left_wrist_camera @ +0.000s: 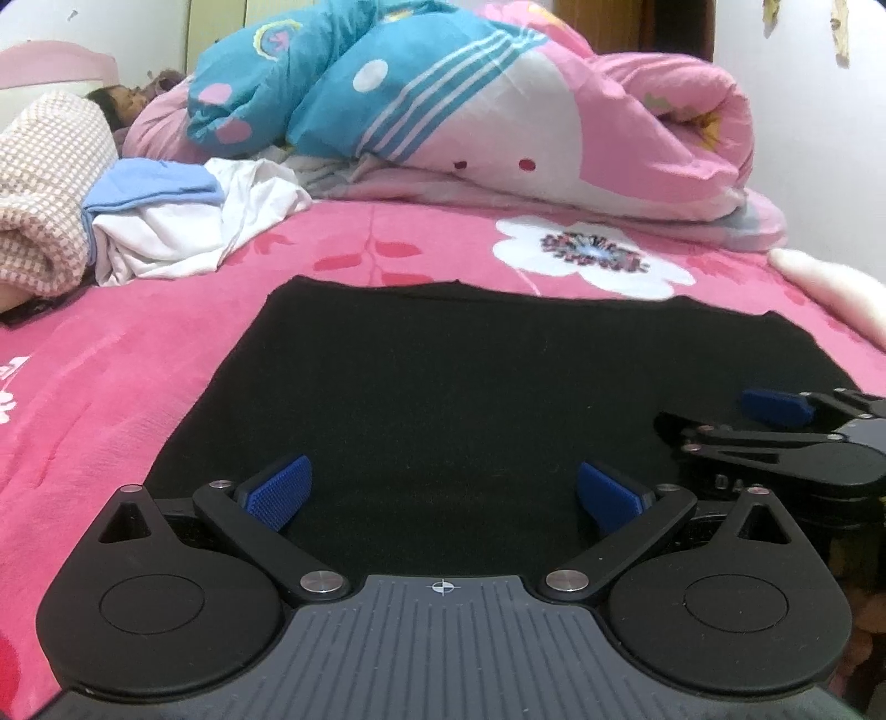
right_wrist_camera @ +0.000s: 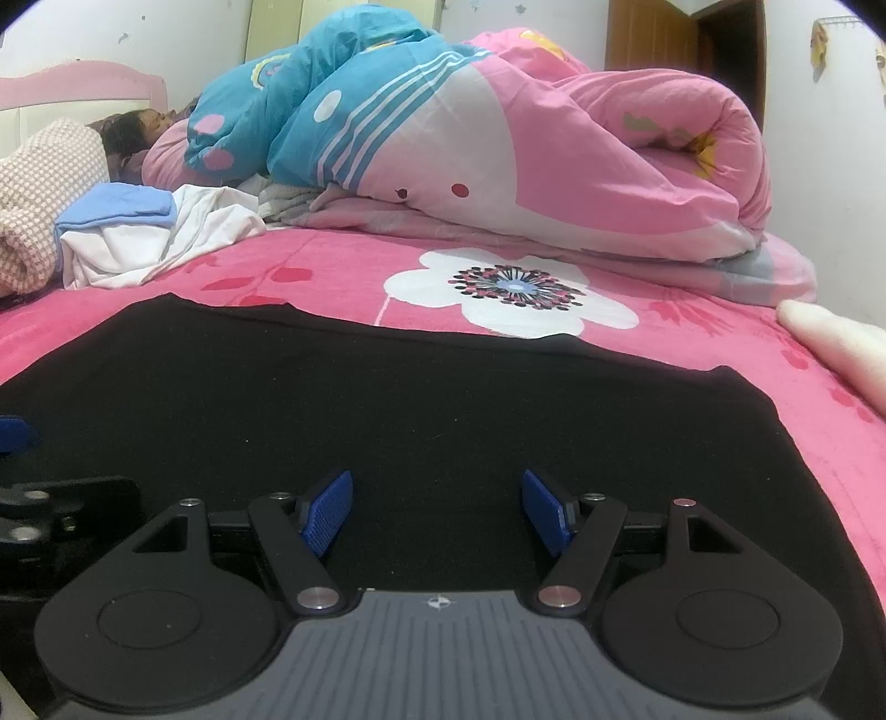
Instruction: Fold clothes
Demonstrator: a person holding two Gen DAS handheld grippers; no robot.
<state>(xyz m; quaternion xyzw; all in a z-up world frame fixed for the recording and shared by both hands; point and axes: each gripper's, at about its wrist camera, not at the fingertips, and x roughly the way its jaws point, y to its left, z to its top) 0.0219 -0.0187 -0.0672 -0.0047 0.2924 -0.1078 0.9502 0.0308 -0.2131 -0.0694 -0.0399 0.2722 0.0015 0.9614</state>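
The black garment (left_wrist_camera: 443,387) lies flat on the bed (left_wrist_camera: 111,387), further folds seemingly left; left gripper (left_wrist_camera: 443,493) and right gripper (right_wrist_camera: 437,512) fingers released, empty.

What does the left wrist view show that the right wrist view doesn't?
Only the left wrist view shows the left claw whole, wide open over the black garment, and the right claw's linkage side-on at its right edge.

Only the right wrist view shows the right claw whole and open, the white flower entire, and a brown door.

Both show the garment flat on the pink bedspread, the rolled quilt, the blue and white clothes pile, the checked blanket and a person lying by the headboard.
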